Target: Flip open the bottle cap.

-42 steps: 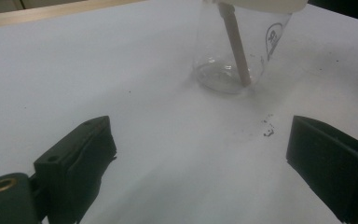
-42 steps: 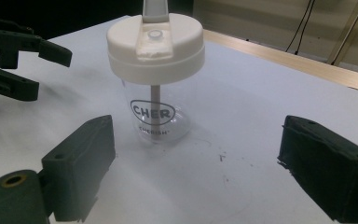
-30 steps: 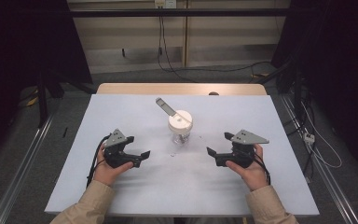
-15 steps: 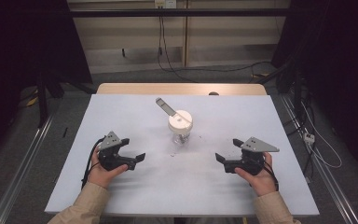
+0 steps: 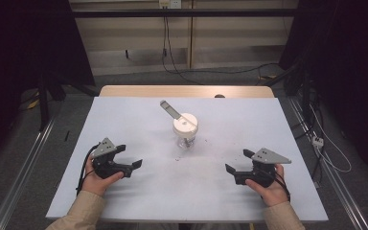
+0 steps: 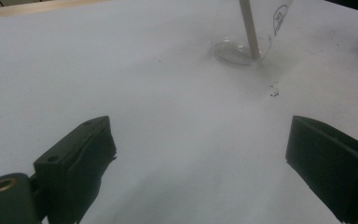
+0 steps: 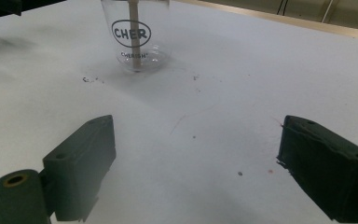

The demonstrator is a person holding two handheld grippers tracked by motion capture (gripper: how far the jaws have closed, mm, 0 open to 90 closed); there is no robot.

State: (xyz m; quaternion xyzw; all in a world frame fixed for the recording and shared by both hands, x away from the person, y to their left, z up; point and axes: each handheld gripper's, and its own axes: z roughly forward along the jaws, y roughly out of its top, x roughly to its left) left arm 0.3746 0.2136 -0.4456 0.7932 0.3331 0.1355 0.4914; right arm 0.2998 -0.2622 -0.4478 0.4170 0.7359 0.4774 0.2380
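Item: clear plastic cup (image 5: 186,139), printed "CHER" in an oval on its wall in the right gripper view, fitted with a white lid (image 5: 185,123).
Contents: 1 flat stick (image 5: 170,109) passes through the lid, its lower end resting on the cup's bottom, its upper end leaning up and to the far left. No liquid can be made out inside.
Position: upright at the middle of the worktop (image 5: 124,115), between the 2 grippers and farther from the person than both; well apart from each.
Left gripper (image 5: 128,157): held low over the worktop at the near left, jaws spread, nothing between them; pointing toward the middle.
Right gripper (image 5: 237,162): held low at the near right, jaws spread, nothing between them; aimed toward the cup.
Progress: judged finished or nearly so. The lid is seated and the stick is in place, and neither gripper touches anything.
Remaining: nothing evident on the cup itself; possibly only parking both grippers.
Residue: a few dark specks (image 5: 178,157) on the worktop just in front of the cup, not cleared.
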